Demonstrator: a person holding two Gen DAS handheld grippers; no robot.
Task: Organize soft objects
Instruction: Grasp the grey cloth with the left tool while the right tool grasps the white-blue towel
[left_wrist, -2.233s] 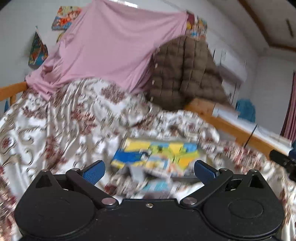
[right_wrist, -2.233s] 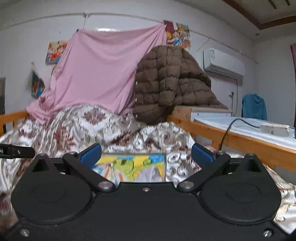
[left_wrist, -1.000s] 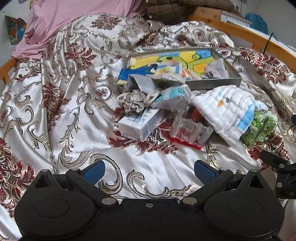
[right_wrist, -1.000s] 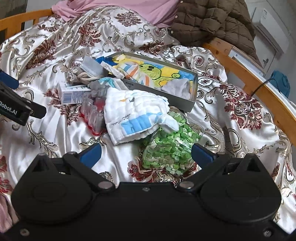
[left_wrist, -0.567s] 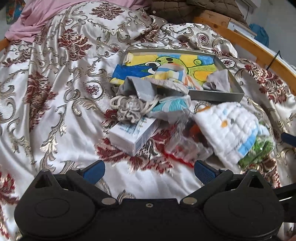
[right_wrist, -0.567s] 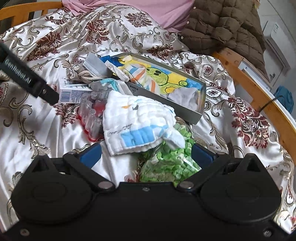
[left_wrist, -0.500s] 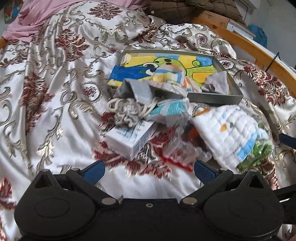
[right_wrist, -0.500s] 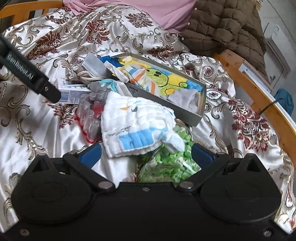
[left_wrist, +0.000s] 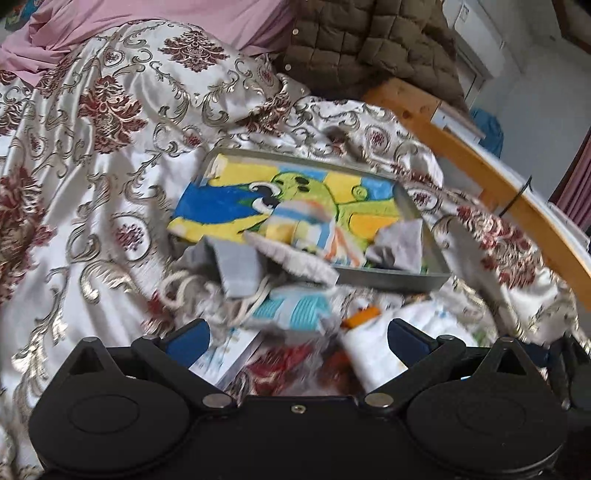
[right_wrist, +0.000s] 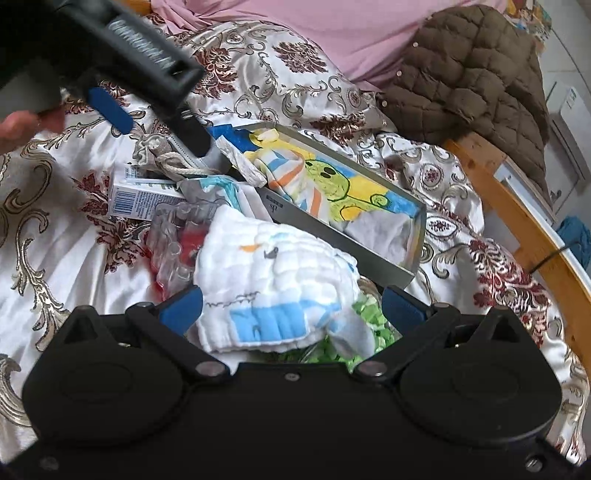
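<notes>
Quilted white muslin cloth (right_wrist: 275, 291) with blue print lies directly ahead of my right gripper (right_wrist: 291, 306), between its spread blue pads, which touch nothing. It is draped partly over a bag of green pieces (right_wrist: 369, 332) and against a clear plastic tube pack (right_wrist: 177, 236). Its long axis runs roughly left to right across my fingers, so I judge a straight push forward and a close should catch the near edge. The grey tray (right_wrist: 343, 236) with the cartoon lining sits just beyond the cloth, open side up, with a striped cloth (right_wrist: 291, 173) already inside. My left gripper (left_wrist: 297, 338), also spread wide and empty, hovers further left over the carton (left_wrist: 231, 362) and rope bundle (left_wrist: 192, 291); that view is blurred. Right hand is nearer the cloth.
</notes>
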